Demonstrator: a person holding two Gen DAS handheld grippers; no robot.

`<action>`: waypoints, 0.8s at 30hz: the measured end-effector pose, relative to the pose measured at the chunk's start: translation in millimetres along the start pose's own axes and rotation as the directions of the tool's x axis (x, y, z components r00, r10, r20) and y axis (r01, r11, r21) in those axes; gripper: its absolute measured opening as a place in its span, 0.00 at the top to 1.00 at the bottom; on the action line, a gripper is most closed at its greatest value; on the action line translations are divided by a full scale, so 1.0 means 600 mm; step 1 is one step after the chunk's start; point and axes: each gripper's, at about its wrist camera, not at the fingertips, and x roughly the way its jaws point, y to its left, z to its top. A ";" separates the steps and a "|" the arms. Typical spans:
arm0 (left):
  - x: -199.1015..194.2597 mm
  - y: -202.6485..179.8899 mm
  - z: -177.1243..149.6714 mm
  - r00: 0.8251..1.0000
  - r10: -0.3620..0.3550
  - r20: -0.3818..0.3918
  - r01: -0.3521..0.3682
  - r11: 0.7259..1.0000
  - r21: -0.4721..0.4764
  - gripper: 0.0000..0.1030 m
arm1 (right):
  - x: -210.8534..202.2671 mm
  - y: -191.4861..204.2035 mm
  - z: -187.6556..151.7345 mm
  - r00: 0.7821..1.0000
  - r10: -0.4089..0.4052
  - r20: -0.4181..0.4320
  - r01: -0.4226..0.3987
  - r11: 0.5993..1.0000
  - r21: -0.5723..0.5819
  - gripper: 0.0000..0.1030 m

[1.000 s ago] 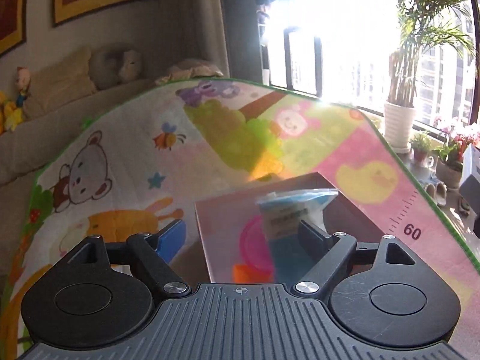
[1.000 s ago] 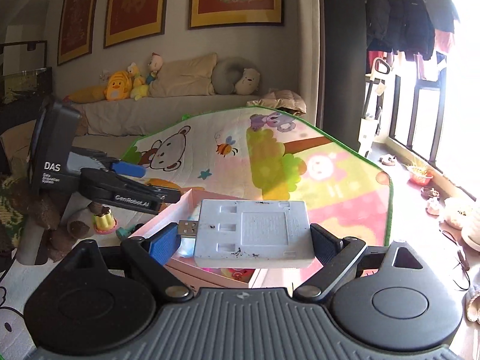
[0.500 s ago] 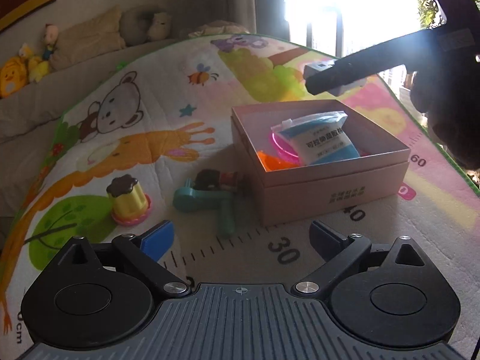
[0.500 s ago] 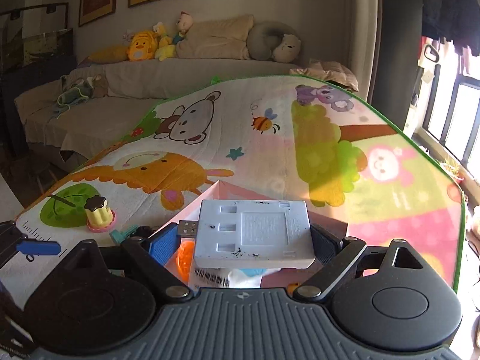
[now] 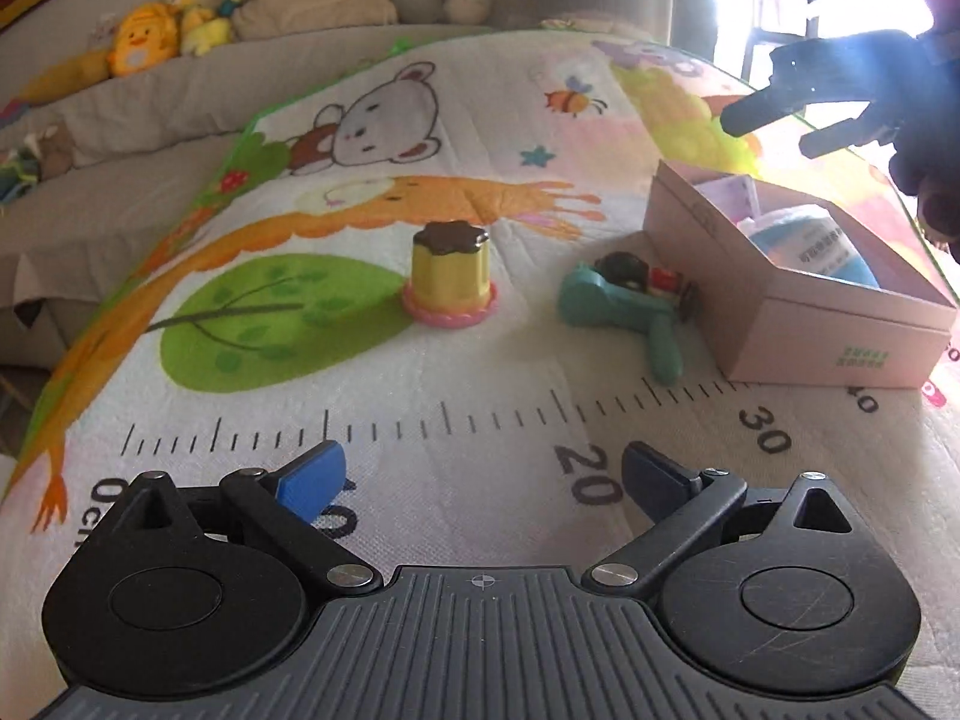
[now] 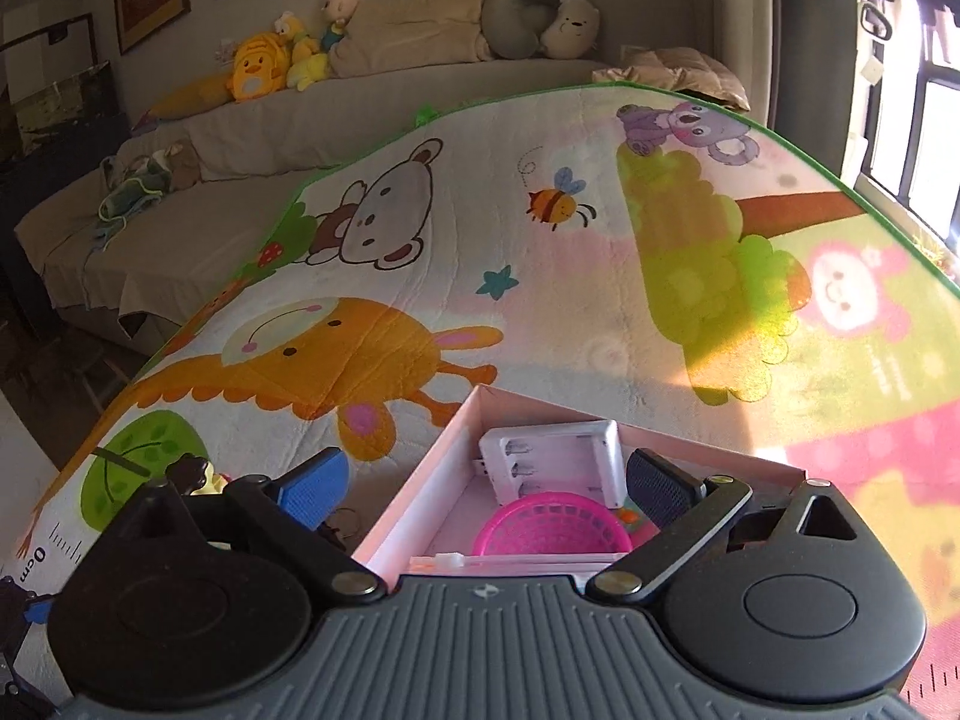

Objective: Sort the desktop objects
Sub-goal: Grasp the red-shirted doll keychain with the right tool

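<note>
While one box [image 5: 840,324] sits, two claws [image 5: 480,474] gape.

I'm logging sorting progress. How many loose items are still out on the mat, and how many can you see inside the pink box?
On the mat: 3: pudding toy, teal toy, small figure
In the pink box: 3 visible: white charger, pink basket, blue packet; others may be hidden
Total: 6

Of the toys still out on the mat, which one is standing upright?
The yellow pudding toy with the brown top, upright on its pink base. The teal toy and the small figure beside the pink box lie on their sides.
</note>
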 end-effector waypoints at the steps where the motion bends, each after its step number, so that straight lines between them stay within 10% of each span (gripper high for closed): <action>1: -0.001 0.005 -0.001 1.000 -0.006 0.007 0.006 1.000 -0.012 0.02 | 0.001 0.025 0.003 1.000 0.005 -0.008 -0.006 0.999 -0.041 0.07; 7: -0.005 0.011 -0.006 0.999 -0.027 0.021 0.028 0.999 -0.039 0.02 | 0.082 0.137 0.021 0.980 0.040 -0.195 -0.066 0.989 -0.129 0.63; 16: -0.006 0.018 -0.006 0.998 -0.060 0.033 0.062 0.995 -0.073 0.01 | 0.175 0.186 -0.009 0.942 -0.088 -0.323 0.017 0.977 -0.214 0.65; 24: -0.008 0.030 -0.005 0.998 -0.050 0.033 0.054 0.990 -0.129 0.01 | 0.073 0.193 -0.053 0.864 0.257 -0.434 -0.301 0.953 -0.035 0.65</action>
